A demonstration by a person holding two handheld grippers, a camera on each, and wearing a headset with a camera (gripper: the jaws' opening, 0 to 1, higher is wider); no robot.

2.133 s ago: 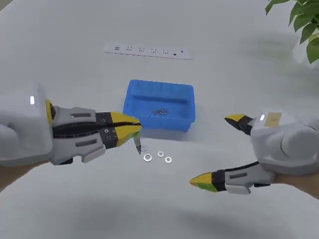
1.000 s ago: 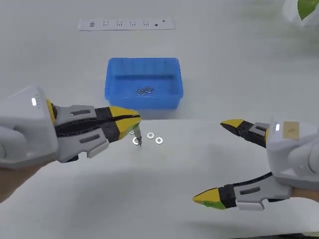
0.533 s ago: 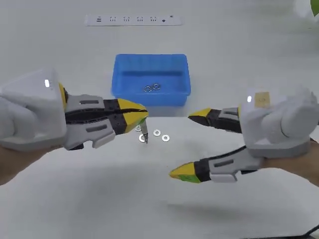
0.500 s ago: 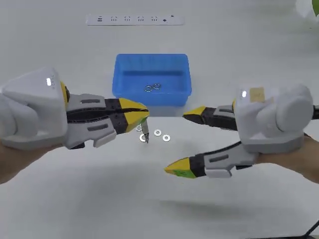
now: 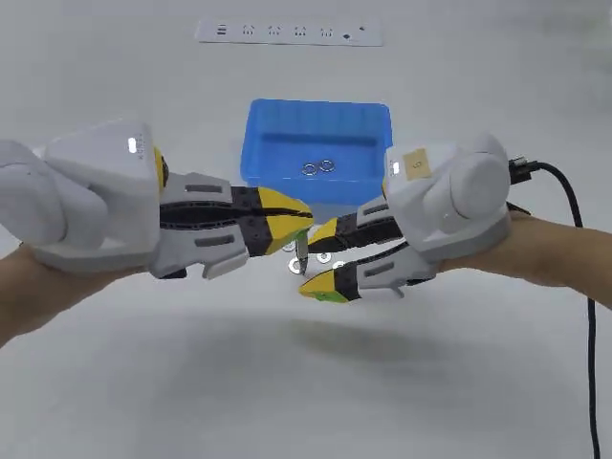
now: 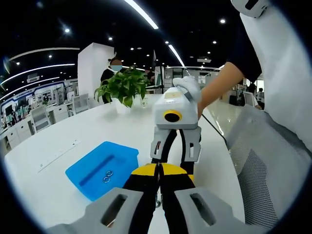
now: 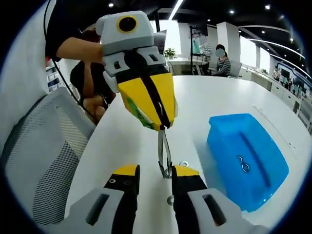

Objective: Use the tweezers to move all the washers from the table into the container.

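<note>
An open-plan office: long white desks (image 6: 63, 141), a mesh chair (image 7: 44, 161), ceiling strip lights (image 6: 144, 14), a potted plant (image 6: 119, 87).

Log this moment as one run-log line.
left gripper: shut on tweezers | right gripper: open, astride tweezers | blue container: two washers | table: loose washers

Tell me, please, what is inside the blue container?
Two washers lie close together on the container floor. In the head view the right gripper covers its near right corner.

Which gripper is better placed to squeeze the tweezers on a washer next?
Right, likely: the right gripper has open jaws flanking the tweezers near a washer; the left gripper grips their top.
</note>
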